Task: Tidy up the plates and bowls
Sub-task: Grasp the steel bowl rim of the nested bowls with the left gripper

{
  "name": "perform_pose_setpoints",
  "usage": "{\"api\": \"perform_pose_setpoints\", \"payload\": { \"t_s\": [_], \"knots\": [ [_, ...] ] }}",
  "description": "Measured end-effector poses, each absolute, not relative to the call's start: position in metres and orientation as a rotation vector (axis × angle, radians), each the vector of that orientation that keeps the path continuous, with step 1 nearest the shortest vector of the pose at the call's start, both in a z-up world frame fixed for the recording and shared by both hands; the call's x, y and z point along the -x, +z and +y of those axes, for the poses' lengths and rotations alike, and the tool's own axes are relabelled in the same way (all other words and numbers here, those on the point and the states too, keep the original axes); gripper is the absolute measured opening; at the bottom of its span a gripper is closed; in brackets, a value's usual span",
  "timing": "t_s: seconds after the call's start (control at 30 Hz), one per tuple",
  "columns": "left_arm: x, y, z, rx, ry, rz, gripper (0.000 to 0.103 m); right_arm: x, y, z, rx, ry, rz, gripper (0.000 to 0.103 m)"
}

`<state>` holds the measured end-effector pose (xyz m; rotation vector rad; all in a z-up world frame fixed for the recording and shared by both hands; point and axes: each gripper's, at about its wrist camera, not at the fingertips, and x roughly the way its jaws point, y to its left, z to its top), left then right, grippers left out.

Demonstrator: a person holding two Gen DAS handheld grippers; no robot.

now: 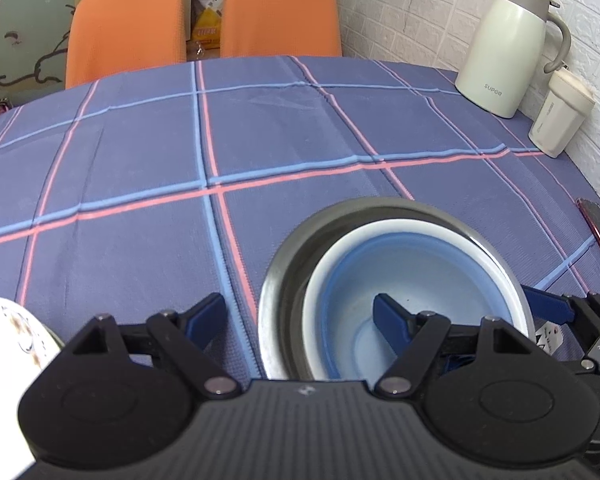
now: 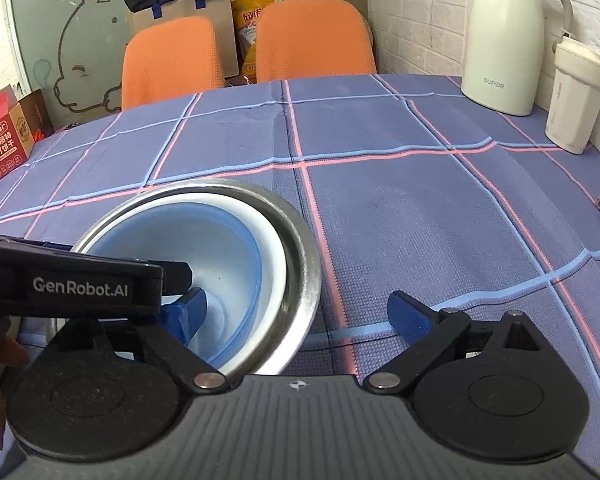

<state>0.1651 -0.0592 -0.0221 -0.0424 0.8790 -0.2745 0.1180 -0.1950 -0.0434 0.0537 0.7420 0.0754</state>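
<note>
Looking along the left tool [image 1: 300, 316], I see its two blue fingers spread wide, with nothing between them. One finger stands over the cloth, the other hangs above the inside of the blue bowl [image 1: 412, 280]. This blue bowl sits inside a white bowl [image 1: 318, 292], and both sit inside a metal bowl [image 1: 276, 280], so the three are nested, probably to save place. The stack stands on the table [image 1: 140, 160] near the front edge, a little to the right. At the lower left a white plate [image 1: 16, 332] with a pattern shows only its rim; I judge it is not yet sorted. At the right edge a part of the other tool is visible, and a dark object with a red rim that I cannot identify. A jug [image 1: 508, 48] and a cup [image 1: 560, 116] stand far back by the wall, well apart from the bowls.

In the right wrist view, the right tool [image 2: 296, 312] is also spread wide and holds nothing. Its left finger is over the blue bowl [image 2: 172, 256], its right finger over bare cloth. The metal bowl [image 2: 308, 280] lies between them. The body of the left tool crosses the picture at the left, close above the stack. The middle of the table [image 2: 420, 220] is free, so there is good room to move the stack or bring the plate. Two orange chairs [image 2: 312, 40] stand behind the far edge.
</note>
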Motion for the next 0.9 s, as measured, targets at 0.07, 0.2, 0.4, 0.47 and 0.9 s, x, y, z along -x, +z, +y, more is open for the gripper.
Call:
{"api": "perform_pose_setpoints", "payload": {
  "t_s": [0.07, 0.2, 0.4, 0.47, 0.9],
  "knots": [
    [-0.165, -0.022, -0.058, 0.044, -0.274, 0.877, 0.076, -0.12, -0.043, -0.195, -0.051, 0.078, 0.744, 0.087],
    [-0.165, -0.023, -0.055, 0.047, -0.271, 0.869, 0.078, -0.122, -0.042, -0.191, -0.053, 0.063, 0.754, 0.087],
    [-0.166, -0.026, -0.058, 0.002, -0.232, 0.873, 0.099, -0.111, -0.042, -0.186, -0.081, 0.07, 0.717, 0.084],
    [-0.166, -0.027, -0.057, 0.008, -0.236, 0.871, 0.1, -0.11, -0.044, -0.187, -0.081, 0.079, 0.71, 0.084],
    [-0.162, -0.022, -0.057, 0.008, -0.355, 0.834, 0.06, -0.111, -0.044, -0.181, -0.087, 0.073, 0.701, 0.08]
  ]
}}
